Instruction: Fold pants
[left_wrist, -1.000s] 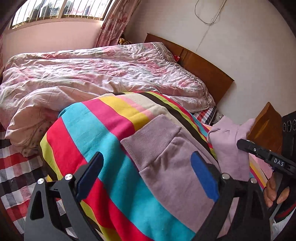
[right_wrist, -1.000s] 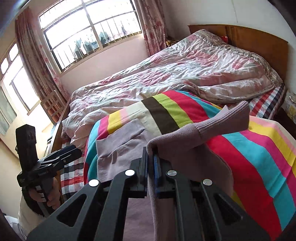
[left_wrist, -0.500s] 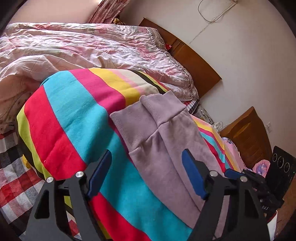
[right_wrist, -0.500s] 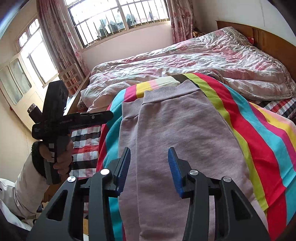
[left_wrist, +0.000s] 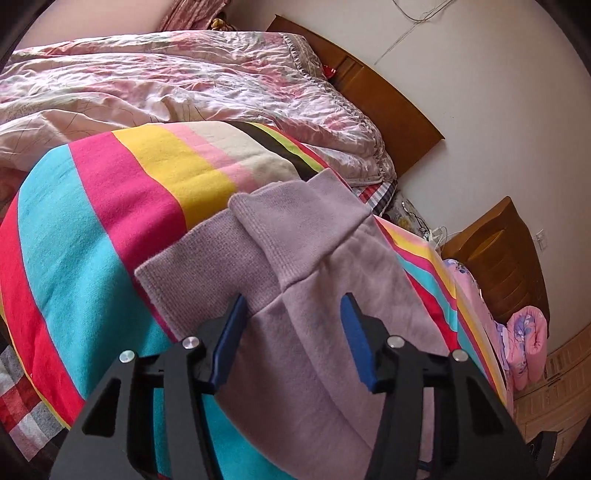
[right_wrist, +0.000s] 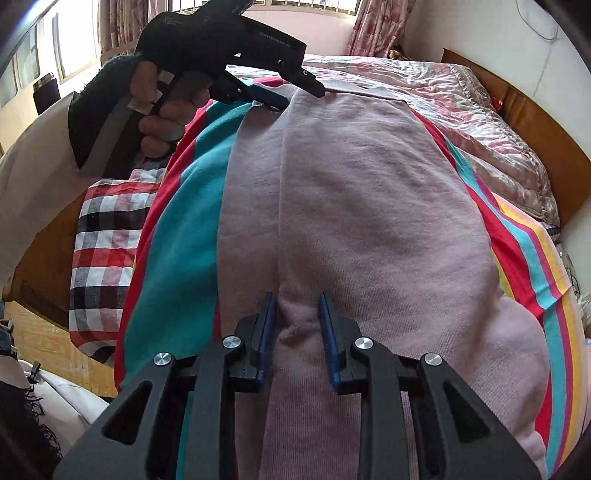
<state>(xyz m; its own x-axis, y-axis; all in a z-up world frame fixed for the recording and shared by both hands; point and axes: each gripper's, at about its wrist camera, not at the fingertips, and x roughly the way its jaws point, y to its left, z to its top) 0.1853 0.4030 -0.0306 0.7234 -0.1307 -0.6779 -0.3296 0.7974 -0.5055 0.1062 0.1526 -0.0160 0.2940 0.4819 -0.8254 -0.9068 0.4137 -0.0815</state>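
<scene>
Lilac pants (right_wrist: 369, 206) now lie folded leg over leg on the striped blanket (left_wrist: 92, 236). Released, the right gripper (right_wrist: 297, 317) and left gripper (left_wrist: 291, 314) have been closing, jaws parted, pads gripping nothing; next fold pending.

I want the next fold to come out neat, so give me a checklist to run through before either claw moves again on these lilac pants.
1. Pants lying flat on the striped blanket: ok, only soft wrinkles.
2. Ribbed ends lined up: not ok, the upper one sits offset from the lower.
3. Left claw gripping: not ok. Its jaws have just been closing, but the pads stand apart above the fabric.
4. Right claw gripping: cannot tell. Its jaws have just been closing to a narrow gap with a ridge of fabric between them.
</scene>
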